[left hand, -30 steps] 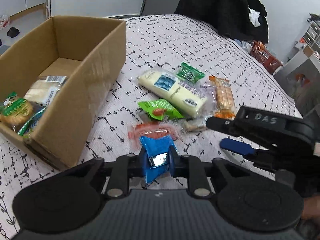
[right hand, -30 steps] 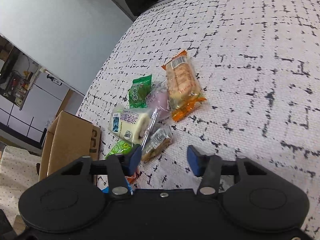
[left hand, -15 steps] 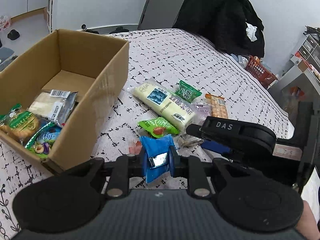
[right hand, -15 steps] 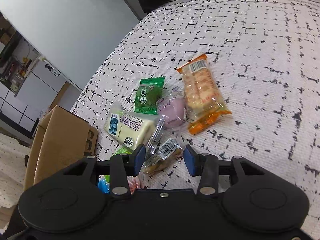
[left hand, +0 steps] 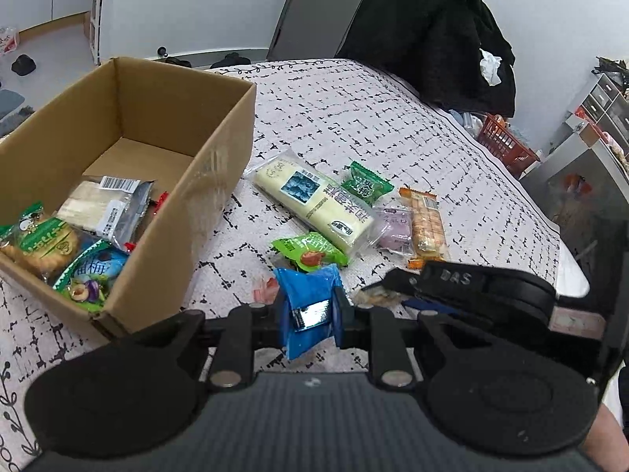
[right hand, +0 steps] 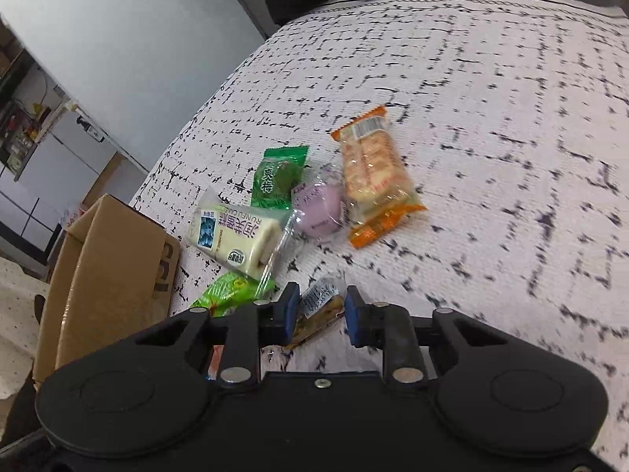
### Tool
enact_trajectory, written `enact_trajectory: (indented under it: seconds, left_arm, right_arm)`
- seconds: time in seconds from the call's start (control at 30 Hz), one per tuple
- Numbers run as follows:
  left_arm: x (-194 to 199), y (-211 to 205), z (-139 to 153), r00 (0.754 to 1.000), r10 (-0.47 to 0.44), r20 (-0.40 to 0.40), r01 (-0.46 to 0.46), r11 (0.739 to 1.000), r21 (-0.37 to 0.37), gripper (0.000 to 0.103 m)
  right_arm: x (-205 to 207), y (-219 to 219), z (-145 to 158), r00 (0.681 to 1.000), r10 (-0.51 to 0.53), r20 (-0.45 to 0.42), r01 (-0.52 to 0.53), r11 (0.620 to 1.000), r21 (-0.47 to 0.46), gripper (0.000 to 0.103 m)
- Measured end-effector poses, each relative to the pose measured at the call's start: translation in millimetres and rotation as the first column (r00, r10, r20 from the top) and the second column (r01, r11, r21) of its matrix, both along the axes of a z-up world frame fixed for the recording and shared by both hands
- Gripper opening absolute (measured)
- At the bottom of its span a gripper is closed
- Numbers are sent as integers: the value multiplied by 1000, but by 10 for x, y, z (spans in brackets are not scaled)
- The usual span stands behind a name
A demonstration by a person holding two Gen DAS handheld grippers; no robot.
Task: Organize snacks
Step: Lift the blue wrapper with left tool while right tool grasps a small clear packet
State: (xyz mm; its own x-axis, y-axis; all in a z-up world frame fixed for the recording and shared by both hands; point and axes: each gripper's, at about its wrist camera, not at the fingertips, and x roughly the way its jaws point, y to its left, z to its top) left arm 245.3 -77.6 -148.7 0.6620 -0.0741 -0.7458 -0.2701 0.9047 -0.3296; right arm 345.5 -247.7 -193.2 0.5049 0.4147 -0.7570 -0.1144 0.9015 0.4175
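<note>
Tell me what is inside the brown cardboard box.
The brown cardboard box holds a green round-biscuit packet, a clear barcoded wafer pack and a blue-green plum bag. Red bits peek out; anything beneath is covered.

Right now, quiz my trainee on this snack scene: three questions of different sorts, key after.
1. True or false: the left gripper is shut on the blue packet.
2. What lies between the right gripper's fingers? A) the purple sweet B) a small clear packet with a barcode C) the orange cracker pack
3. Fill in: the long cream bar lies on the bedspread, ____ the box.

Key
1. True.
2. B; the jaws flank it, contact unclear.
3. Outside.
</note>
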Motion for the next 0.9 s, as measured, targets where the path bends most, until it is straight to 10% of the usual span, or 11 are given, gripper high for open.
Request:
enact_trajectory:
  seconds: [0.9]
  left_arm:
    - [-322,329,632,985,-1,171,10,999,-52,20]
  right_arm:
    - [-679,168,995,983,-46,179,41,999,28,18]
